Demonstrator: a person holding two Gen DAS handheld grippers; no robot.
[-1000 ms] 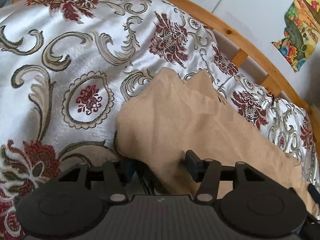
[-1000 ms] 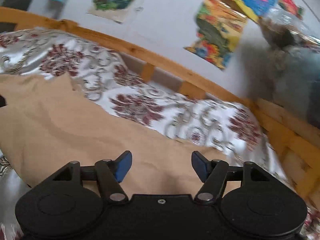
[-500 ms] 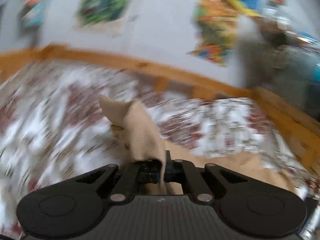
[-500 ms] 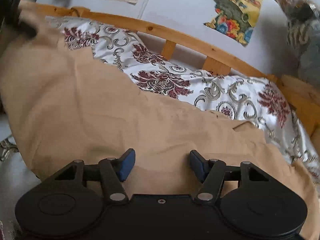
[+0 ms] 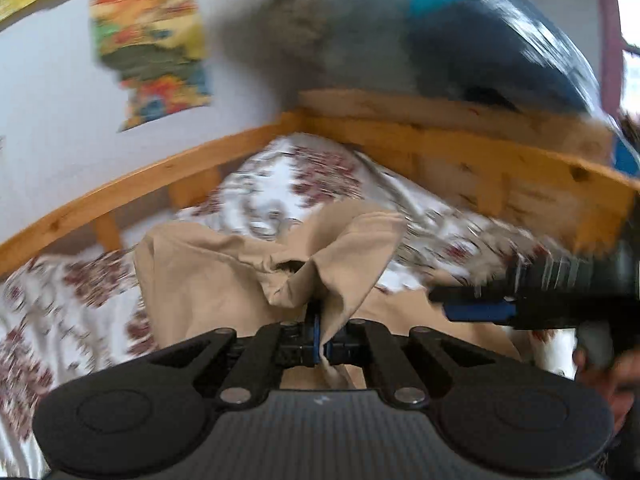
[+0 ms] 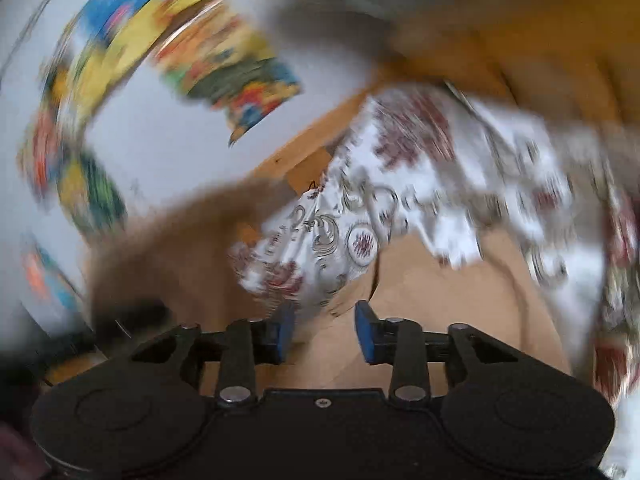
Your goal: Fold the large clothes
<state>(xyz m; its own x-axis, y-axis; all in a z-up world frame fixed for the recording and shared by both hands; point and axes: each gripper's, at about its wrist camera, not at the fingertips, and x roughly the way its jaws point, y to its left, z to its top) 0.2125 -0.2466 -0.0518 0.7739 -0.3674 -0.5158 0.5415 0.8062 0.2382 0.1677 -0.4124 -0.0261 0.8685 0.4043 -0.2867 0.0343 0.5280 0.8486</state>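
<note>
Left gripper (image 5: 320,334) jaws pinched on a fold of the tan garment (image 5: 208,276), same grip as half a second ago; a second ago they were open over it. The view has swung since: it now looks at the bed corner, where two wooden rails (image 5: 120,196) meet. The held cloth stands up in a peak just ahead of the jaws; the rest of the garment lies spread on the floral bedspread (image 5: 280,184).

Right gripper (image 6: 324,332) jaws apart, narrower than half a second ago, nothing between them, tan cloth below. Its view is heavily motion-blurred. It also shows in the left view (image 5: 500,304), right edge, just above the garment.

Count: one garment, two grippers, one bedspread. One colourful poster (image 5: 152,52) clear on the wall in the left view; several in the right view, too smeared to count.
</note>
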